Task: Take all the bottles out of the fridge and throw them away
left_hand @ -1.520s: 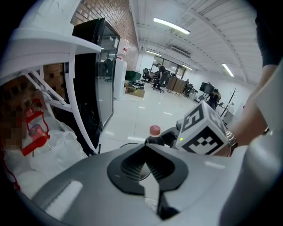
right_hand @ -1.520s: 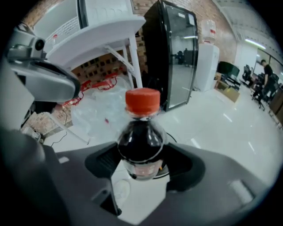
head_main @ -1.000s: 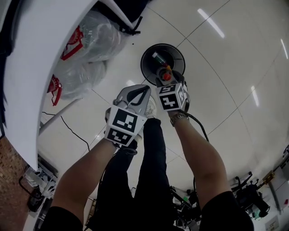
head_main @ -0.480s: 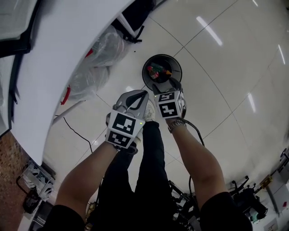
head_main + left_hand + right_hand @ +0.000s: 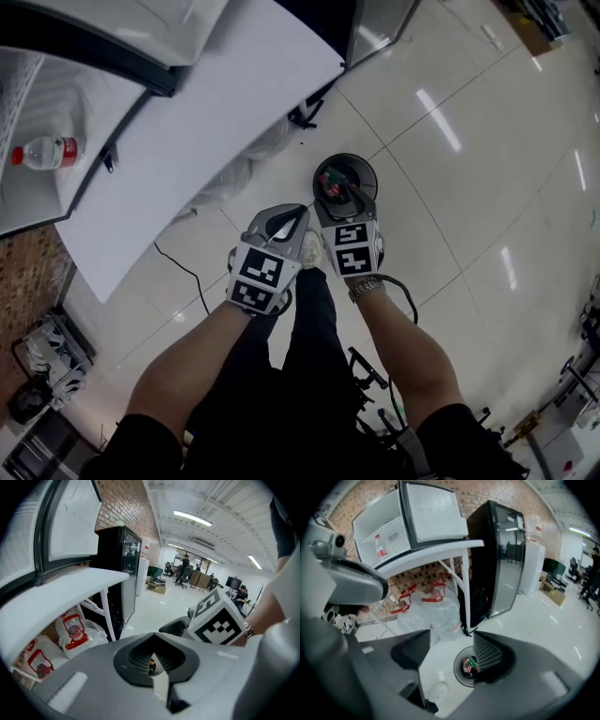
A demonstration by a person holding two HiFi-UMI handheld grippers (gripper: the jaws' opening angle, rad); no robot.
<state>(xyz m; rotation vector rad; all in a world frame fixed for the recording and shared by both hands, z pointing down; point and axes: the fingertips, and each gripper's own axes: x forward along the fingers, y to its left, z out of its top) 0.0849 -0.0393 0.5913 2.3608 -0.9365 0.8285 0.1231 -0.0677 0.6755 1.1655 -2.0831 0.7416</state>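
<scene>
A clear bottle with a red label (image 5: 42,152) stands on a shelf of the open fridge (image 5: 84,112); it also shows in the right gripper view as the bottle (image 5: 380,548). The round black bin (image 5: 367,171) on the floor holds discarded bottles (image 5: 330,184). My right gripper (image 5: 342,201) hangs above the bin, open; its jaws have just been closing a little with nothing between them, and the bin (image 5: 459,672) shows through the right gripper (image 5: 449,651). My left gripper (image 5: 291,219) is beside it, and in its own view the left gripper (image 5: 152,660) is shut and holds nothing.
The fridge sits on a white table (image 5: 206,122). Clear plastic bags with red handles (image 5: 436,609) lie under the table, left of the bin. A black glass-door cabinet (image 5: 497,555) stands behind the bin. My legs and shoe (image 5: 312,248) are just near the bin.
Both grippers have risen away from the bin, which now looks smaller. The red-capped thing at the right gripper's tips a second ago is gone. The fridge shelf and its bottle have come into view.
</scene>
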